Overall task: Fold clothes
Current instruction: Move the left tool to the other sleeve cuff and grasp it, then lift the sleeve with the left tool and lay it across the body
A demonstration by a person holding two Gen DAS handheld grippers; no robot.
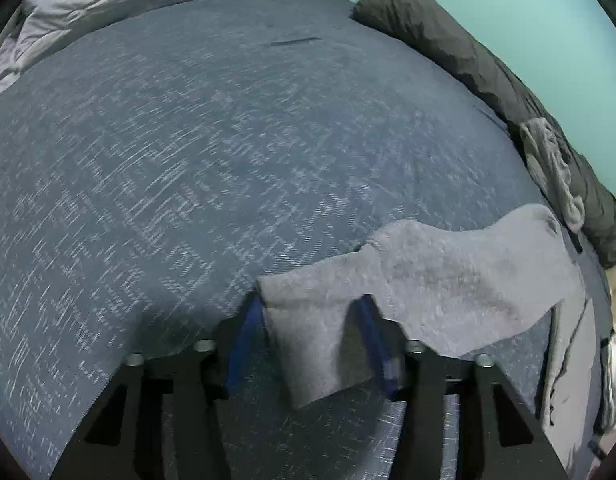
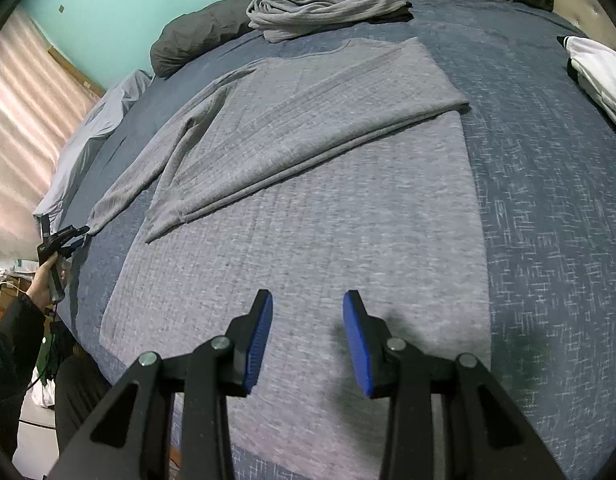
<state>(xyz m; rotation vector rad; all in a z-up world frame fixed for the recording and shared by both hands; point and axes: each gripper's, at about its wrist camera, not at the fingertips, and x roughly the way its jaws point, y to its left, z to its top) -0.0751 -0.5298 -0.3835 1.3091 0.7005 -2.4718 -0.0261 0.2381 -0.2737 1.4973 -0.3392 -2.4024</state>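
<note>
left fingers point(image 1: 308, 320) nipped on sleeve cuff point(image 1: 308, 344) of grey sweater point(image 2: 308, 200) for folding inward; right fingers point(image 2: 308, 332) parted, empty, above its hem.

White folded garment point(image 2: 600, 76) cut off by the right edge

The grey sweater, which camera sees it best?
The right wrist view: the whole grey sweater lies spread on the bed, one side folded over. The left wrist view shows only its sleeve cuff between the left gripper fingers.
</note>
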